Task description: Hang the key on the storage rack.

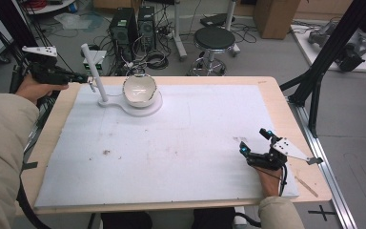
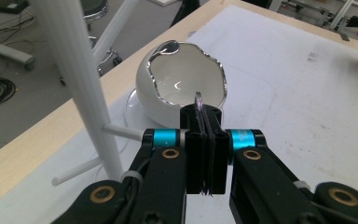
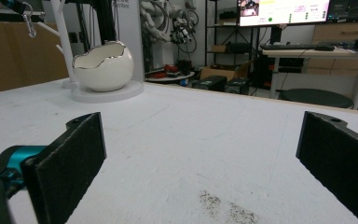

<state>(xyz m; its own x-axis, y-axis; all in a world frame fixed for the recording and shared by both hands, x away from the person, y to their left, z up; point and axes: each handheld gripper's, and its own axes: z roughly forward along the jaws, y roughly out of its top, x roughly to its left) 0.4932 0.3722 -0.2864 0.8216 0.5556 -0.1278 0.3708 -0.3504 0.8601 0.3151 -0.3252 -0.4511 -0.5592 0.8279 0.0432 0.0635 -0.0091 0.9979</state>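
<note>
While the right hand-held gripper idles near bench edge w/ jaws wide apart, left hand-held gripper is clamped on a small ring-like item by the white stand and eggshell bowl; next is prob. hooking it on a peg, tight clearance, open mat elsewhere.

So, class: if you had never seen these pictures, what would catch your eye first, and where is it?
Probably the white egg-shaped bowl with its jagged rim, on a round white stand at the table's far left beside a white post. Next, the left gripper by that post, jaws shut on a small ring-like thing. The right gripper rests near right, jaws wide open.
</note>
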